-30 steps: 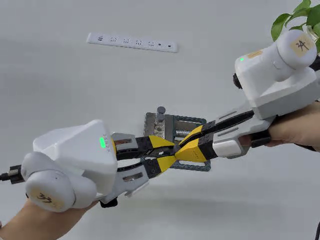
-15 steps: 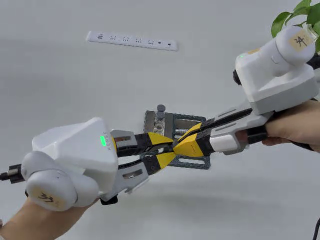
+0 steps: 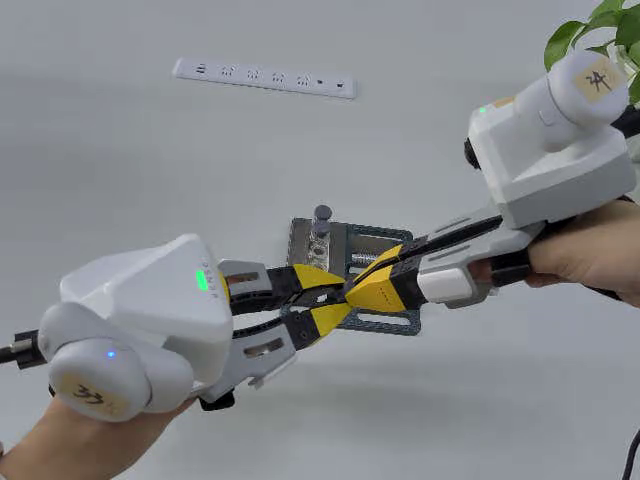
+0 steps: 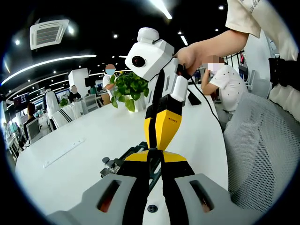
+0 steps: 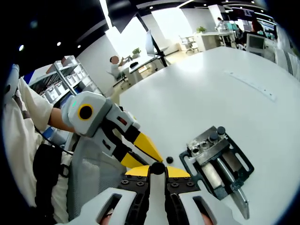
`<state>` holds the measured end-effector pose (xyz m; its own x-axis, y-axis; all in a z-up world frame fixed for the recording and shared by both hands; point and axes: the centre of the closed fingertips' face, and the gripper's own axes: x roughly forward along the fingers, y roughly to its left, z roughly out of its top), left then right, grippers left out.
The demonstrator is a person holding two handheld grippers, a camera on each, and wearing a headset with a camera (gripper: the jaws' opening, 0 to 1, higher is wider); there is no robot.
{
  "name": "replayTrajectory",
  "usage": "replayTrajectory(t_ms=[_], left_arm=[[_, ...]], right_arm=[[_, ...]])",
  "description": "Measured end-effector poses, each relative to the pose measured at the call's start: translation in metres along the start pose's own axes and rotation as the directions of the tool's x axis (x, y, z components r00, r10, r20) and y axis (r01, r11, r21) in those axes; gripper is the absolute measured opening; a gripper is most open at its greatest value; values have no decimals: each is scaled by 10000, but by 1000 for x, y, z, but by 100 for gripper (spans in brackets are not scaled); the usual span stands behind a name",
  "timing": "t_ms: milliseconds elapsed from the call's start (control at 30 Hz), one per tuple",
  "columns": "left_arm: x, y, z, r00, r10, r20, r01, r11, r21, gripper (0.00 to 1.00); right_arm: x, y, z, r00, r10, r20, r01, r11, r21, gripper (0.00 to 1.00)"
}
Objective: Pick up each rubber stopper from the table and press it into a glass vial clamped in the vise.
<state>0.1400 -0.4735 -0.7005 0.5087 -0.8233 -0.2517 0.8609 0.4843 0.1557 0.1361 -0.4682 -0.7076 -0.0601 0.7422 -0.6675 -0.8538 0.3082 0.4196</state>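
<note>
My right gripper (image 5: 157,169) is shut on a dark rubber stopper (image 5: 157,167). My left gripper (image 3: 346,298) meets the right gripper (image 3: 352,294) tip to tip above the table, in front of the vise (image 3: 392,250). The left jaws stand close together around the same spot, and the stopper is hidden in the left gripper view. In that view the left gripper (image 4: 155,157) has the right gripper (image 4: 153,148) coming down onto its tips. A second stopper (image 5: 169,160) lies on the table. The vise (image 5: 234,161) holds several glass vials. One stoppered vial (image 3: 322,216) stands at its far left.
A white power strip (image 3: 265,81) lies at the far side of the white table (image 3: 150,180). A green plant (image 3: 590,30) stands at the back right. A mesh chair (image 4: 262,140) and people at other desks are beyond the table.
The left jaws have drawn slightly closer together around the right gripper's tip. The right gripper has shifted a little left. The vise has not moved.
</note>
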Motion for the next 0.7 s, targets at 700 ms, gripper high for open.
replayTrajectory(t_ms=[700], left_arm=[[-1,8,-23,9973,161,-711,-233,9946,-1010,42]], right_arm=[[-3,-10,-3,9974,-489,-525,454,9968,-662,6]])
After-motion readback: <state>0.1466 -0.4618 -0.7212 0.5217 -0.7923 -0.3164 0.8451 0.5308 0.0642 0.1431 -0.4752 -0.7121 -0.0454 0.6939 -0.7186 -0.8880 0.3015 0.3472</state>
